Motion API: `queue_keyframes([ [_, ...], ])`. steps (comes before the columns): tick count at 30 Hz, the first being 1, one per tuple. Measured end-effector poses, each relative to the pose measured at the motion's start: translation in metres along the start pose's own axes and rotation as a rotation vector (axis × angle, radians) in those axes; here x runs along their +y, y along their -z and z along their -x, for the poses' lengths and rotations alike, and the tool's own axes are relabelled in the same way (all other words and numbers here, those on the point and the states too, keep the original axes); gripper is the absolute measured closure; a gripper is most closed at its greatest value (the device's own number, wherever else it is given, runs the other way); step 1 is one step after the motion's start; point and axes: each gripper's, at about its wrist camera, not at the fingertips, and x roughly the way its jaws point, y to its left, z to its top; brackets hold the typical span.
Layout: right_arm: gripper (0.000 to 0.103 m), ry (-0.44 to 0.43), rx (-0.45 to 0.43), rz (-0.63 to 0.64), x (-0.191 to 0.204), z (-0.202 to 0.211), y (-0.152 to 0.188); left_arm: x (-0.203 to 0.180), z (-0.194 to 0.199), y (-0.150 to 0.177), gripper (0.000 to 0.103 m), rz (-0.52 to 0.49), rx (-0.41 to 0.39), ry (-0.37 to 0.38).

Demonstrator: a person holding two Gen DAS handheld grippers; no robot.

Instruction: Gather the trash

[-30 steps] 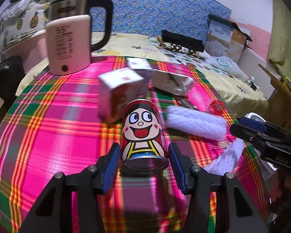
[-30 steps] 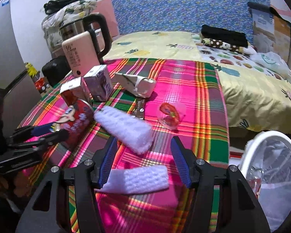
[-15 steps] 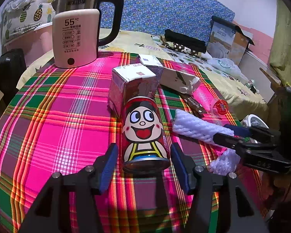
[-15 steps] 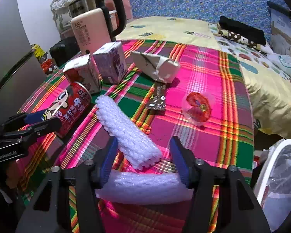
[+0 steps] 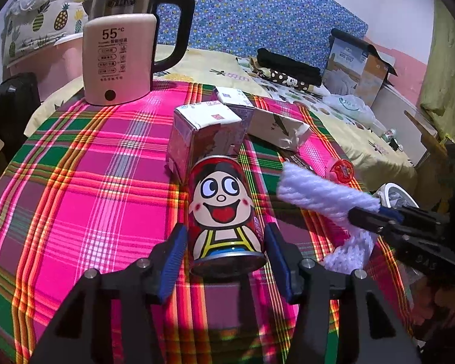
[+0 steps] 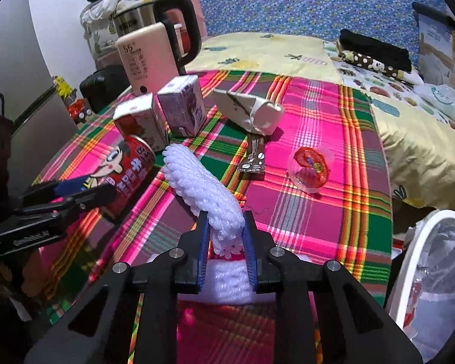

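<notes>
- One red cartoon can (image 5: 224,209), lying on the plaid table (image 5: 75,188).
- Two white foam net sleeves: one long (image 6: 203,188), one under it (image 6: 230,282).
- Two small drink cartons (image 6: 183,106) (image 6: 139,121).
- One crushed white carton (image 6: 251,110).
- One brown sachet wrapper (image 6: 253,154).
- One clear jelly cup with a red lid (image 6: 311,165).
- One kettle (image 5: 121,51).
- One white bin with a clear liner (image 6: 433,276).
- Two grippers (image 5: 224,254) (image 6: 226,236).
</notes>
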Motion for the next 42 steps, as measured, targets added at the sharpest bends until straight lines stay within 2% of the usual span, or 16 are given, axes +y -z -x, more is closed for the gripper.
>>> queue_keyframes([
  [18, 0.082, 0.022, -0.105, -0.091, -0.01, 0.047, 0.019, -0.031, 0.039, 0.012, 0.05, -0.068, -0.051, 0.043],
  [28, 0.082, 0.03, -0.12, -0.123, -0.016, 0.058, 0.035, -0.041, 0.05, 0.035, 0.049, -0.092, 0.01, 0.063],
  [30, 0.082, 0.03, -0.121, -0.13, -0.018, 0.059, 0.038, -0.041, 0.05, 0.035, 0.047, -0.094, 0.015, 0.061],
  [38, 0.082, 0.04, -0.135, -0.156, -0.026, 0.069, 0.047, -0.049, 0.036, 0.042, 0.043, -0.106, 0.065, 0.043],
  [41, 0.082, 0.045, -0.139, -0.166, -0.031, 0.073, 0.053, -0.05, 0.032, 0.043, 0.045, -0.107, 0.069, 0.033],
  [42, 0.082, 0.046, -0.14, -0.17, -0.032, 0.074, 0.054, -0.051, 0.032, 0.044, 0.05, -0.113, 0.068, 0.024],
])
